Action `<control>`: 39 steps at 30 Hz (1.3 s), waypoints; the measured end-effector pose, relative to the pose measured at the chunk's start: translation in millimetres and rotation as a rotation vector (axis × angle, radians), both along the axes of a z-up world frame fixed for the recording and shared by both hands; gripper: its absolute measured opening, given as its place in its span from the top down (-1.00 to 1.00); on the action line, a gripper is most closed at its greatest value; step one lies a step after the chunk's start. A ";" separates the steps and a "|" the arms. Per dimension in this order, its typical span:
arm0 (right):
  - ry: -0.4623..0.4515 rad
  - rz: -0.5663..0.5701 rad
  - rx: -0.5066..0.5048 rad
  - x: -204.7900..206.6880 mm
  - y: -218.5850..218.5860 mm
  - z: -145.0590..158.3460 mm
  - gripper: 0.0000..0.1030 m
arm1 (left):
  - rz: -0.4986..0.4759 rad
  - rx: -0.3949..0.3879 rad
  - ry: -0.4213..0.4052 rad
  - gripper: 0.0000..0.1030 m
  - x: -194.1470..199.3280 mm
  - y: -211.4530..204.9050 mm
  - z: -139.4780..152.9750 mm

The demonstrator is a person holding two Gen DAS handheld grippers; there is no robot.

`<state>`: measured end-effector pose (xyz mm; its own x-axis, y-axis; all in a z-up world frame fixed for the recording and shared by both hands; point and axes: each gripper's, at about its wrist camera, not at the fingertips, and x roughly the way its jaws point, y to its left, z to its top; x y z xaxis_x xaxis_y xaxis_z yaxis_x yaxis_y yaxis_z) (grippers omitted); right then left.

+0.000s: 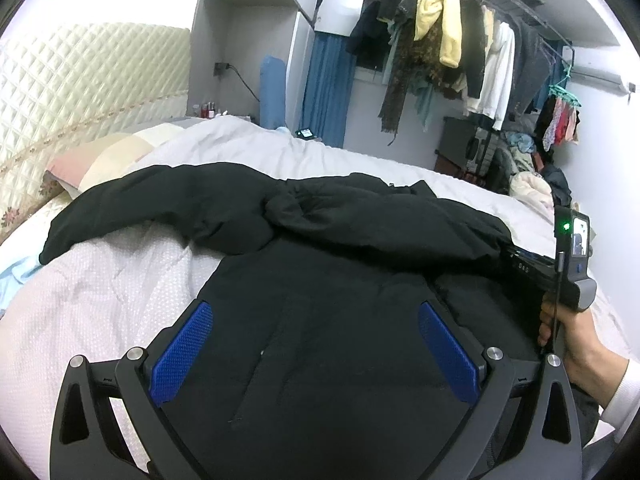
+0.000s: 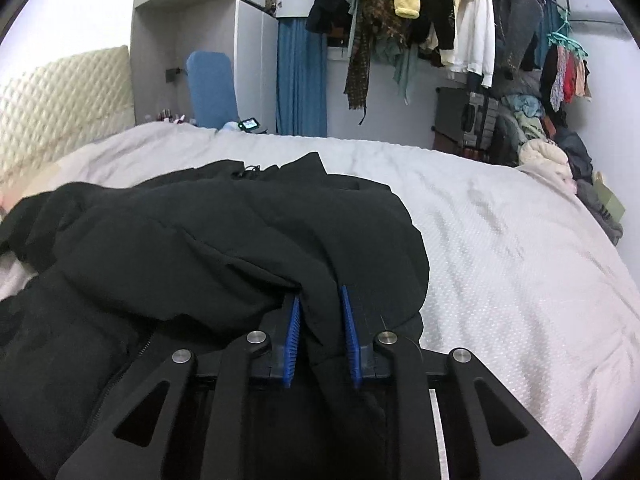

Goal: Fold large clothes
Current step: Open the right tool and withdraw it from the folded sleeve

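Two claws are mine here. My right claw (image 2: 319, 330) is clenched on a fold of the black jacket (image 2: 224, 248): the cloth runs up between the blue pads (image 2: 294, 340) and both press into it at the jacket's right edge. From that pinch the jacket spreads away to the left and ahead of the claw, bunched in thick folds, with a zipper line (image 2: 120, 376) low on the left. To the right of the claw lies bare white quilt (image 2: 500, 248).

My left claw (image 1: 316, 344) is released, its blue pads (image 1: 182, 352) standing wide apart over the jacket's flat body (image 1: 320, 320); whether they touch the cloth I cannot tell. Nothing is pinched between them. Beyond it one sleeve (image 1: 132, 204) stretches out to the left across the quilt, and a heaped ridge of cloth runs right toward the other claw's body (image 1: 572, 264), gripped by a hand (image 1: 568, 340) in a white sleeve (image 1: 624, 396).

Further out, the jacket sits on the bed (image 1: 80, 300), with a pillow (image 1: 104, 160) and a quilted headboard (image 1: 80, 92) at the far left. As for containers, I see only a dark cabinet (image 2: 452, 116) by the far wall; its contents I cannot make out. A rail (image 2: 440, 12) of hanging clothes fills the wall above, and a pile of laundry (image 2: 552, 152) lies at the bed's far right.
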<state>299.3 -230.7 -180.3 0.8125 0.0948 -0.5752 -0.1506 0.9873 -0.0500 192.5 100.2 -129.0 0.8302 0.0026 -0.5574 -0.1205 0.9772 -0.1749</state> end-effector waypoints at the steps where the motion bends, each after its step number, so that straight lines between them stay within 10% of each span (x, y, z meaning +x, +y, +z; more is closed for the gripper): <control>1: -0.002 0.002 0.019 -0.1 -3.4 1.6 0.65 | -0.001 -0.006 0.000 -1.00 -0.5 0.3 0.2; 17: 0.028 -0.025 0.079 1.7 -28.9 17.5 0.62 | -0.009 -0.027 -0.049 -0.99 -12.3 3.0 9.4; 29: -0.069 0.138 0.126 -83.7 0.4 91.4 -0.47 | -0.024 -0.047 -0.078 -1.00 -19.2 3.6 18.2; 39: -0.158 0.191 0.190 -168.7 14.7 119.3 -0.83 | -0.030 -0.052 -0.098 -1.00 -25.8 4.8 22.4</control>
<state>130.6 -216.0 -61.0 0.8474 0.3479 -0.4010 -0.3392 0.9359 0.0953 166.7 105.0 -106.6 0.8802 -0.0499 -0.4719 -0.0708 0.9695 -0.2347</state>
